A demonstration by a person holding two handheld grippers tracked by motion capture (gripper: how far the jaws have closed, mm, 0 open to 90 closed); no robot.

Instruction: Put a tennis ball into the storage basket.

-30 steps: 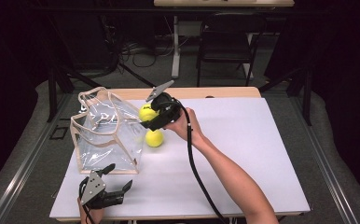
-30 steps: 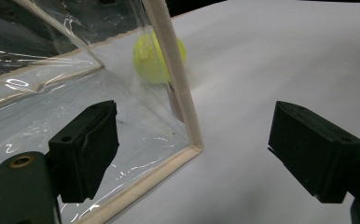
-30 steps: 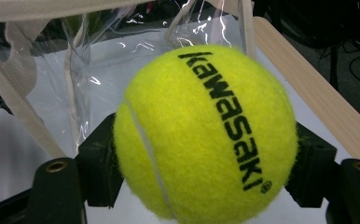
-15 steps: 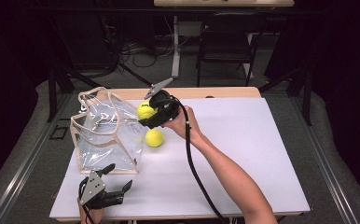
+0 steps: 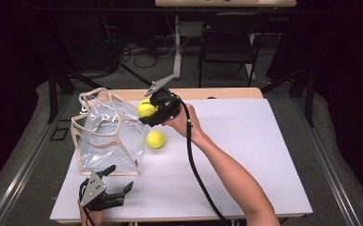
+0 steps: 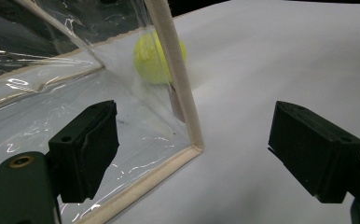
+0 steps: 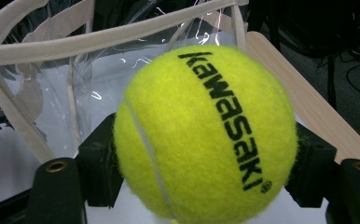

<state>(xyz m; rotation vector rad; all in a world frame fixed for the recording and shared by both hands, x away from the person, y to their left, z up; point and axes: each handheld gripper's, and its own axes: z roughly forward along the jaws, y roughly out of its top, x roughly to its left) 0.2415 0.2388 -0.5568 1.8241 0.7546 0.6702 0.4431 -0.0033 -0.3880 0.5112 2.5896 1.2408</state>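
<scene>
Closest to the camera in the high view, the left gripper (image 5: 118, 190) sits low at the near edge of the white table (image 5: 245, 160), jaws spread wide apart with nothing between them. In the left gripper view those same jaws frame the near bottom corner of the clear bag (image 6: 52, 93), the cream trim running right up between them, but the pads aren't touching it as far as I can see. Just past that corner you can see the loose tennis ball (image 6: 157, 58) lying on the table, partly seen through the plastic and partly hidden by the trim. From above that loose ball (image 5: 155, 139) sits just beside the bag's right side, on the table and not inside. The clear bag (image 5: 106, 136) stands upright on the left part of the table, top open, cream handles flopping over the rim. A bit farther back, the right gripper (image 5: 146, 115) is held up in the air by the person's right hand (image 5: 184, 120), right next to the bag's upper right edge, and it's clamped on the held tennis ball (image 5: 146, 108). In the right gripper view that ball (image 7: 206, 135) is squeezed between both black pads, "kawasaki" printed across it, with the bag's open rim (image 7: 108, 39) right behind it
</scene>
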